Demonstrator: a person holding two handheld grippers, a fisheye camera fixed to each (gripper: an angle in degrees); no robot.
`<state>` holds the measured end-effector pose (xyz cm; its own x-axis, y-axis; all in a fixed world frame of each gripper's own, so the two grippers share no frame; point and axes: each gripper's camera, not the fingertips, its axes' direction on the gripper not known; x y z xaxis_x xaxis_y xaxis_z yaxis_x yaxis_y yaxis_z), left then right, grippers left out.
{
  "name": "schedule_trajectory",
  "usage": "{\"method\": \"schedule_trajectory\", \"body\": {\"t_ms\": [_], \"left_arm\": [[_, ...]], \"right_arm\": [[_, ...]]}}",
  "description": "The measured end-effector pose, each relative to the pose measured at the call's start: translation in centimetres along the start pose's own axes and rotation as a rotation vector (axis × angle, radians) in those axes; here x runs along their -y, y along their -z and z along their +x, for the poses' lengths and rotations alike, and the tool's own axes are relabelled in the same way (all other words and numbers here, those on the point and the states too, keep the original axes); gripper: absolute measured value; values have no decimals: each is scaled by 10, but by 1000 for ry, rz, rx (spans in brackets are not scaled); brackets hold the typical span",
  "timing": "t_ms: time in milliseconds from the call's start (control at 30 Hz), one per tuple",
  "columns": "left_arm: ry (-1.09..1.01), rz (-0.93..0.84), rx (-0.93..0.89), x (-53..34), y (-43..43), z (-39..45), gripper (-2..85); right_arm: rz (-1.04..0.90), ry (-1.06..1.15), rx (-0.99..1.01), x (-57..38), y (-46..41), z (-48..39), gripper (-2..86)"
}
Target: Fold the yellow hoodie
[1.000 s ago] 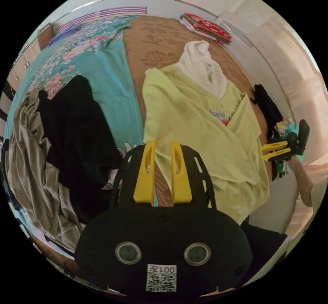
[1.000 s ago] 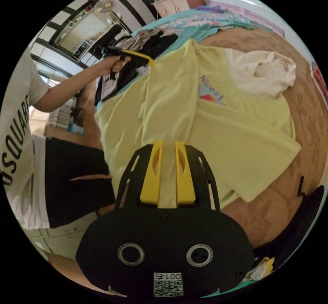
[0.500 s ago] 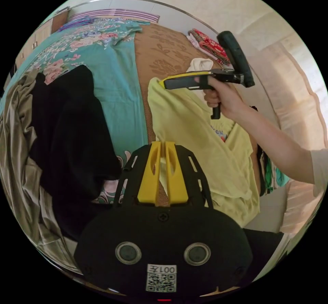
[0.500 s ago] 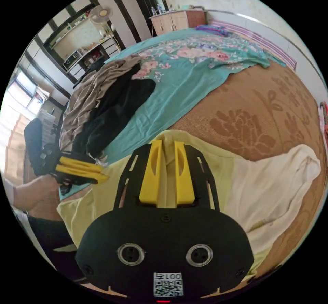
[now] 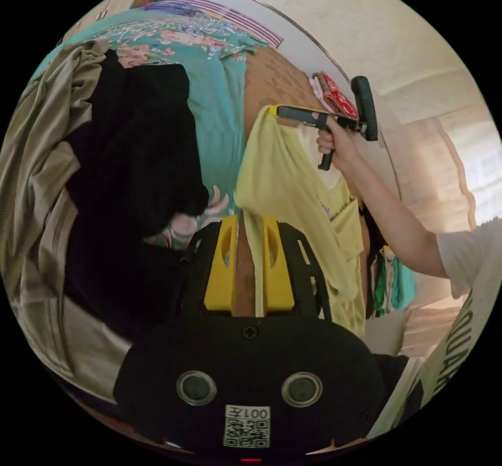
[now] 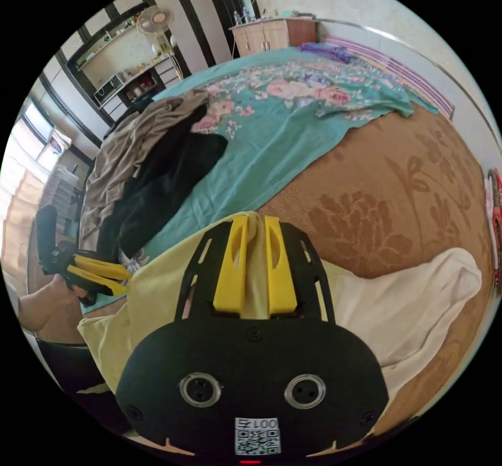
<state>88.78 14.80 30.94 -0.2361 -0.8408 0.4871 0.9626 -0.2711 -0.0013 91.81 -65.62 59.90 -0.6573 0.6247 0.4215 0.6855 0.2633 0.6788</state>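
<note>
Yellow hoodie [image 5: 285,183] hangs off the brown mat [image 6: 397,183], white hood [image 6: 418,298] at 4 o'clock. Soft, light, droopy; best held at edges. Right gripper [image 6: 255,225] clenched on its edge, left gripper [image 5: 249,225] clamped on fabric too.

A home bedroom: a bed [image 6: 418,183] with floral sheet [image 6: 293,100], cabinet [image 6: 272,32] and standing fan [image 6: 151,19].

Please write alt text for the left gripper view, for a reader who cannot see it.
The left gripper has a fold of the yellow hoodie between its jaws, while the right gripper, held in a hand, lifts another edge. Dark clothes lie piled on a teal sheet.
</note>
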Motion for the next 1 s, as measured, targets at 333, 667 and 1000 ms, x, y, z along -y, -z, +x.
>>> {"method": "schedule_trajectory", "body": {"t_ms": [333, 667, 1000], "left_arm": [[-192, -486, 114, -92, 4, 41, 57], [-24, -381, 24, -110, 34, 2, -8], [-58, -426, -63, -107, 28, 0, 49]], "right_arm": [[-38, 27, -78, -143, 119, -91, 9], [-292, -541, -298, -382, 219, -134, 37], [-255, -1002, -226, -564, 235, -215, 84]]}}
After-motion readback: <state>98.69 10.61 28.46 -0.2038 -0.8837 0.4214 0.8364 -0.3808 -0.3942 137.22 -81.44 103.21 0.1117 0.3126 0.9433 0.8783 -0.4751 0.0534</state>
